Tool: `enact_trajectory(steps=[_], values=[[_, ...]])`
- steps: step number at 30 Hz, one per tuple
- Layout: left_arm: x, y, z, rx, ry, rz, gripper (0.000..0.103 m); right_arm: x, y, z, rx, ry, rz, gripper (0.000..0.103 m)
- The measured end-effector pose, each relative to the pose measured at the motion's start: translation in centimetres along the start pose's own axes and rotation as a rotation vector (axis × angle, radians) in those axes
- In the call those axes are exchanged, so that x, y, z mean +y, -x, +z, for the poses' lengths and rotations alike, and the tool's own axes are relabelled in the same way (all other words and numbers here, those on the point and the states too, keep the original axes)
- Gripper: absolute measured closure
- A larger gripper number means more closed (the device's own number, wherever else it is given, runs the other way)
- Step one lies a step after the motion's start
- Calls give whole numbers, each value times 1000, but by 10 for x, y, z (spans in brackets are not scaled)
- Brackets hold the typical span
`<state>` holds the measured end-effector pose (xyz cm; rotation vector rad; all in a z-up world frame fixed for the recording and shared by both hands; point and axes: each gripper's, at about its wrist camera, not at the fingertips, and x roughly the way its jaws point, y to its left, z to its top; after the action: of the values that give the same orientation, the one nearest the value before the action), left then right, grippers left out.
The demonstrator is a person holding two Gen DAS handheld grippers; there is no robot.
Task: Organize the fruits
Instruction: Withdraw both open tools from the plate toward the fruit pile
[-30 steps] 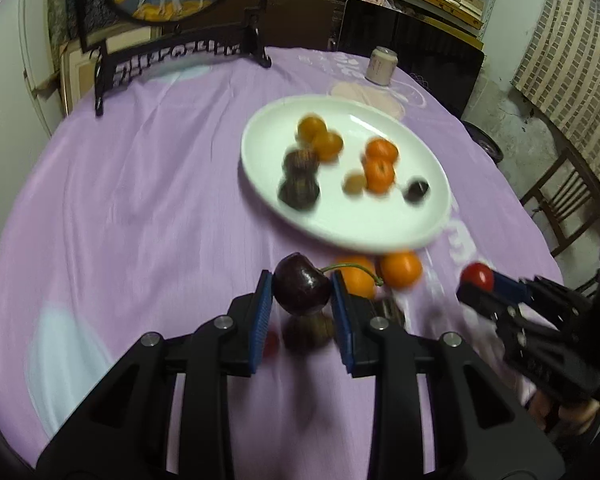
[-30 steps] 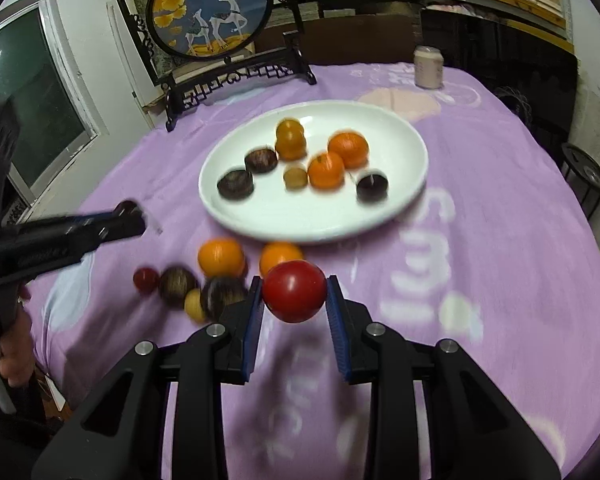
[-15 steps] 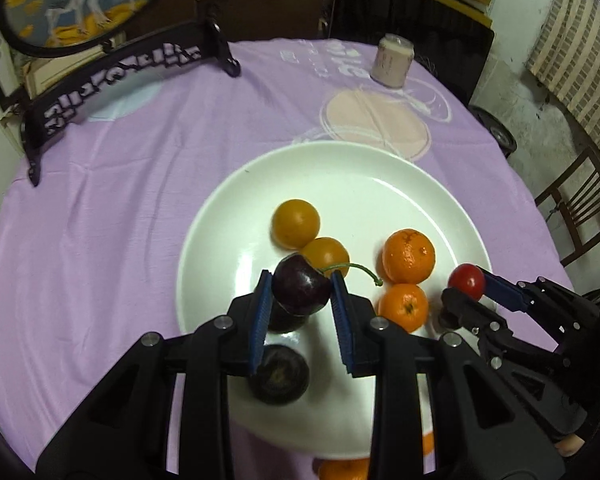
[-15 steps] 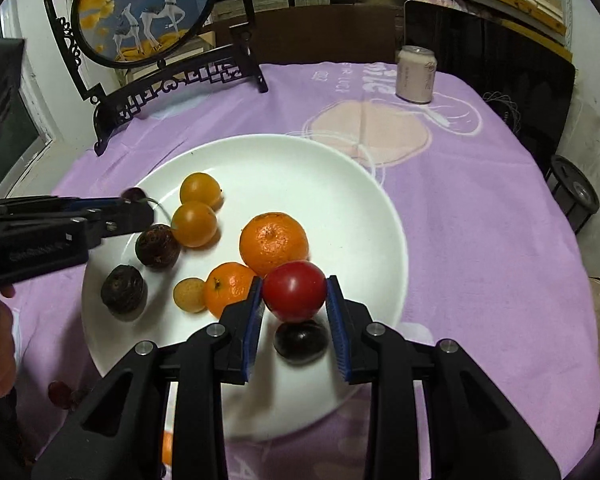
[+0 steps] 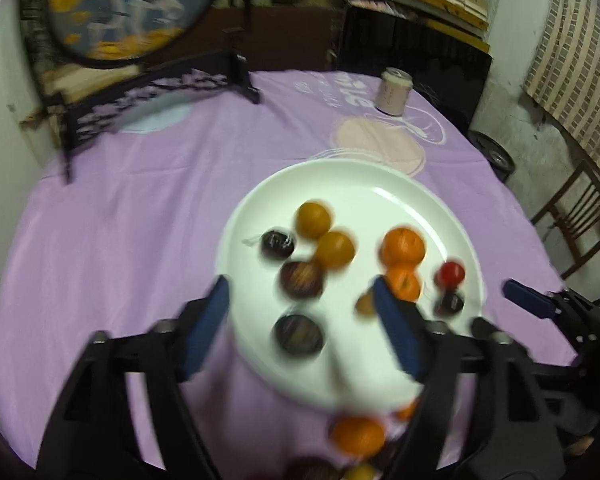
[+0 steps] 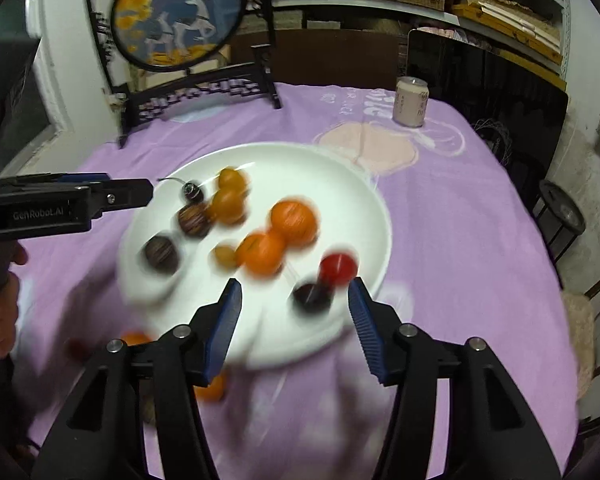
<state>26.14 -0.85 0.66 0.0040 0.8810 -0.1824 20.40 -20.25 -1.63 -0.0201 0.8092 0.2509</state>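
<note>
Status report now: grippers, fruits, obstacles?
Left gripper open, right gripper open. Red fruit and cherry on plate. Some fruits off plate.

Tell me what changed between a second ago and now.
Both tongs let go. The left tongs dropped the dark cherry onto the white plate; the right tongs dropped the red fruit near the plate's right rim. Both now stand open and empty, pulled back toward the near edge. The can and the other fruit kept their places.
</note>
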Motion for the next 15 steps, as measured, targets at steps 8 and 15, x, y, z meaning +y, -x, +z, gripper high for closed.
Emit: enact_trajectory(steps=[8, 15], values=[[37, 50, -103, 12, 136, 26, 18, 26, 46, -59, 3, -60, 86, 47], [48, 78, -135, -15, 125, 43, 18, 55, 61, -67, -4, -5, 104, 47]])
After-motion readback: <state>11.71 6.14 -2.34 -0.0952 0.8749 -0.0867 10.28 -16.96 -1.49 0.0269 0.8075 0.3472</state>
